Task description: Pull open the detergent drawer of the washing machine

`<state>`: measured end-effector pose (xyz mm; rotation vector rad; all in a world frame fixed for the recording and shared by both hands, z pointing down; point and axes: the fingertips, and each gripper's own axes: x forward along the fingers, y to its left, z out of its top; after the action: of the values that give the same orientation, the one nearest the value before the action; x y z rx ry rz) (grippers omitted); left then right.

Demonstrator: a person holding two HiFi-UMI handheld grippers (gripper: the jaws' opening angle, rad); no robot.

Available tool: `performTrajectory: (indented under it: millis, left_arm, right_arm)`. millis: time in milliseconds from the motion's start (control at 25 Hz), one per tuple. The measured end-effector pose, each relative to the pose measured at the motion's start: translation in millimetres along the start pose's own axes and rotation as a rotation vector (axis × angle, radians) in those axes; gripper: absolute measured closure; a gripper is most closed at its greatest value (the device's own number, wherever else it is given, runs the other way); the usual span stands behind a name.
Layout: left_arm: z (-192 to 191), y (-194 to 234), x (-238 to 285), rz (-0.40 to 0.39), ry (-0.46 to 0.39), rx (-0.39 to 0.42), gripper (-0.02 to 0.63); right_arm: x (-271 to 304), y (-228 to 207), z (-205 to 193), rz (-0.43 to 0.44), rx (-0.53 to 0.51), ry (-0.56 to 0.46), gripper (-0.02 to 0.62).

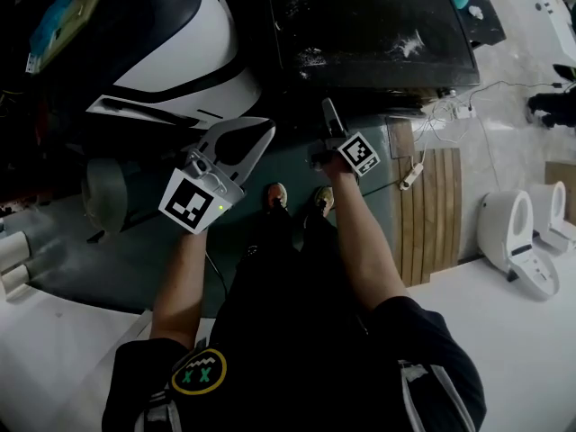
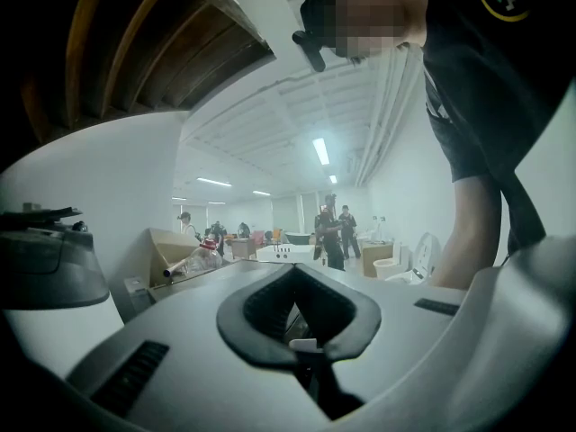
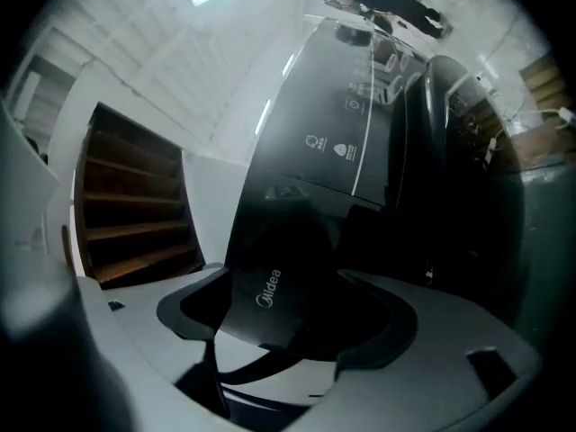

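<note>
The black washing machine (image 1: pixel 369 25) stands in front of me, seen from above in the head view. In the right gripper view it appears tilted (image 3: pixel 360 133). Its dark detergent drawer front (image 3: pixel 270 282), printed "Midea", lies between the jaws of my right gripper (image 3: pixel 288 291). The jaws stand partly apart and I see no pad pressing on the panel. From the head camera, the right gripper (image 1: pixel 326 108) points at the machine's front just under its top edge; the drawer is hidden there. My left gripper (image 1: pixel 265 126) hangs to the left, shut and empty. The left gripper (image 2: pixel 293 273) faces away into the room.
A white rounded appliance (image 1: pixel 180 43) sits to the left of the machine. White toilets (image 1: pixel 517 232), a wooden slat board (image 1: pixel 432 205) and a cabled power strip (image 1: pixel 412 174) lie on the right. People (image 2: pixel 333 232) stand far off in the room.
</note>
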<state>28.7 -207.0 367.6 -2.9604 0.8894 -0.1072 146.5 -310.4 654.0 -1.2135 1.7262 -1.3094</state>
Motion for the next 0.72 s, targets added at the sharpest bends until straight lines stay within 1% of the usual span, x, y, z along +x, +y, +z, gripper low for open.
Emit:
performTrajectory:
  millis: [40, 120, 280, 400, 520, 600, 720]
  left_arm:
    - [-0.4, 0.5, -0.5, 0.000, 0.001, -0.002, 0.586]
    - [-1.4, 0.9, -1.3, 0.000, 0.006, -0.004, 0.586]
    - [-4.5, 0.3, -2.6, 0.000, 0.025, -0.009, 0.586]
    - [-5.9, 0.1, -2.3, -0.004, 0.036, -0.006, 0.586]
    - [-8.1, -2.2, -2.4, -0.014, 0.051, -0.006, 0.586]
    - [-10.4, -2.9, -2.8, -0.019, 0.063, -0.002, 0.586]
    - [-13.3, -3.3, -3.2, -0.020, 0.070, -0.005, 0.586]
  right_arm:
    - [4.2, 0.6, 1.4, 0.017, 0.027, -0.017, 0.213]
    - [11.4, 0.4, 3.8, 0.052, 0.048, -0.033, 0.213]
    - [17.3, -4.7, 1.6, 0.124, 0.092, -0.034, 0.209]
    - [23.2, -4.2, 0.9, 0.213, 0.139, -0.049, 0.203]
    - [25.7, -2.4, -0.1, 0.298, 0.187, -0.065, 0.224]
    - [25.9, -3.7, -0.5, 0.321, 0.202, -0.068, 0.235]
    - [26.1, -3.7, -0.4, 0.332, 0.209, -0.064, 0.245]
